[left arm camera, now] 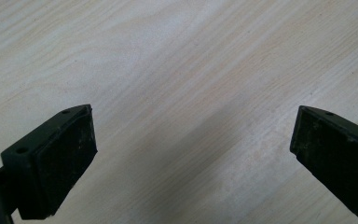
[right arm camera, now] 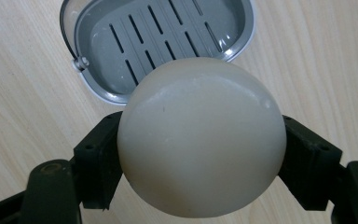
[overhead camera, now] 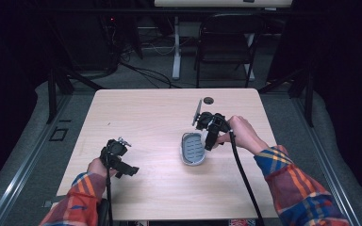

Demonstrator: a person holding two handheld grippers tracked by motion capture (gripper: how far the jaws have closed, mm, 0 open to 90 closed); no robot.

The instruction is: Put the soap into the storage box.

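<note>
My right gripper (overhead camera: 207,137) is shut on a rounded cream-white soap bar (right arm camera: 200,137), squeezed between its two black jaws. Just below it lies a grey soap dish (right arm camera: 158,32) with a slotted tray and a clear lid hinged open. From above, the soap dish (overhead camera: 192,148) sits right of the table's middle, with the right gripper hovering at its right edge. My left gripper (overhead camera: 128,170) rests near the front left of the table, open, with nothing between its pads (left arm camera: 70,158). Only bare wood lies under it.
The light wooden table (overhead camera: 146,117) has a round cable hole (overhead camera: 208,100) near its far edge. A thin dark strip (overhead camera: 197,112) stands beside the right gripper. Beyond the table stand a black folding chair (overhead camera: 224,42) and a white desk leg (overhead camera: 176,47).
</note>
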